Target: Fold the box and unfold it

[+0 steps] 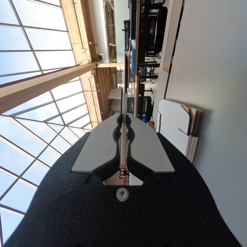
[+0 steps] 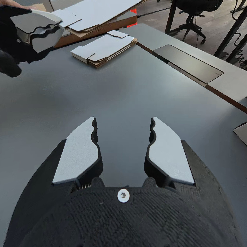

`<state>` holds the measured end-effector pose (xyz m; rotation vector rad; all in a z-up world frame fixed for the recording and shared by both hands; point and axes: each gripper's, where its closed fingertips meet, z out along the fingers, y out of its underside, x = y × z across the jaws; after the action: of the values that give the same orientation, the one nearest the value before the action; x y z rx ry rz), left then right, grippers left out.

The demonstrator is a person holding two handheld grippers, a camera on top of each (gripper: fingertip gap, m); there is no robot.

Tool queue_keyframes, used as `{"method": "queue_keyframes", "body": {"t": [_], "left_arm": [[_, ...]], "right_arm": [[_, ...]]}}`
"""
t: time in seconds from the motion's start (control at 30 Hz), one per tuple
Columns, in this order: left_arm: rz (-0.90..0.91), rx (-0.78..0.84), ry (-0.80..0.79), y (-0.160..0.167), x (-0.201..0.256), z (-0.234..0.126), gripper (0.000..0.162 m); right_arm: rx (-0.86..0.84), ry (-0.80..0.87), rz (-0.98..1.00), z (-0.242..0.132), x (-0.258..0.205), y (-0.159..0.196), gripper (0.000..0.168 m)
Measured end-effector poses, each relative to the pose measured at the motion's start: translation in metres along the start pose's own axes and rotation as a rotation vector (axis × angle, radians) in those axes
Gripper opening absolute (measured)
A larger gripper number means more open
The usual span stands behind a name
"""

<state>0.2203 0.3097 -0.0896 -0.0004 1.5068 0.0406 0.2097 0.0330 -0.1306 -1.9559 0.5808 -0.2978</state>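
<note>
My left gripper (image 1: 123,117) is turned on its side and shut on a flat white cardboard box (image 1: 124,102), seen edge-on as a thin strip that reaches past the fingertips. In the right wrist view the left gripper (image 2: 58,25) is raised at the upper left. The held flat box (image 2: 93,12) stretches from its tips toward the right, above the table's far edge. My right gripper (image 2: 123,119) is open and empty, low over the grey table (image 2: 120,90). A stack of flat white boxes (image 2: 105,49) lies on the table beyond it; it also shows in the left wrist view (image 1: 176,120).
A second desk with a recessed grey panel (image 2: 187,64) adjoins the table on the right. A black office chair (image 2: 193,14) and desk legs stand beyond it. A brown cardboard surface (image 2: 93,33) lies under the held box at the table's far edge.
</note>
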Motion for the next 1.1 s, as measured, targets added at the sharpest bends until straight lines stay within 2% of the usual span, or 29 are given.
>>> {"method": "queue_keyframes", "body": {"t": [0.07, 0.17, 0.27, 0.3, 0.47, 0.53, 0.63, 0.77, 0.83, 0.9, 0.97, 1.0, 1.1], "left_arm": [[-0.053, 0.101, 0.048, -0.045, -0.01, -0.018, 0.005], [-0.122, 0.234, 0.184, -0.109, 0.001, -0.052, 0.005], [-0.126, 0.33, 0.252, -0.156, 0.019, -0.084, 0.005], [-0.126, 0.352, 0.259, -0.167, 0.024, -0.092, 0.005], [-0.166, 0.357, 0.386, -0.197, 0.051, -0.118, 0.005], [-0.189, 0.348, 0.44, -0.204, 0.06, -0.128, 0.006], [-0.26, 0.329, 0.624, -0.215, 0.084, -0.148, 0.012], [-0.506, 0.355, 0.903, -0.234, 0.096, -0.176, 0.028], [-0.689, 0.399, 1.057, -0.244, 0.086, -0.187, 0.034], [-0.869, 0.455, 1.178, -0.249, 0.065, -0.187, 0.032], [-0.981, 0.461, 1.172, -0.241, 0.049, -0.16, 0.01], [-0.991, 0.446, 1.132, -0.232, 0.046, -0.138, 0.0], [-0.9, 0.351, 1.074, -0.207, 0.061, -0.072, 0.0]], "right_arm": [[0.062, 0.036, -0.004, -0.008, 0.003, -0.011, 0.068], [0.153, 0.101, -0.046, -0.024, 0.009, -0.027, 0.04], [0.219, 0.137, -0.087, -0.033, 0.012, -0.035, 0.009], [0.213, 0.132, -0.093, -0.031, 0.011, -0.034, 0.005], [0.108, 0.109, -0.234, -0.006, 0.001, -0.019, 0.0], [-0.013, 0.122, -0.342, 0.012, 0.003, 0.001, 0.0], [-0.216, 0.09, -0.46, 0.038, 0.003, 0.04, 0.0], [-0.421, 0.045, -0.494, 0.05, 0.005, 0.085, 0.0], [-0.38, 0.047, -0.504, 0.051, 0.003, 0.086, 0.0], [-0.35, 0.069, -0.535, 0.051, 0.002, 0.086, 0.0], [-0.344, 0.078, -0.615, 0.05, 0.0, 0.086, 0.0], [-0.343, 0.086, -0.654, 0.05, -0.001, 0.086, 0.0], [-0.339, 0.11, -0.752, 0.05, -0.002, 0.086, 0.0]]}}
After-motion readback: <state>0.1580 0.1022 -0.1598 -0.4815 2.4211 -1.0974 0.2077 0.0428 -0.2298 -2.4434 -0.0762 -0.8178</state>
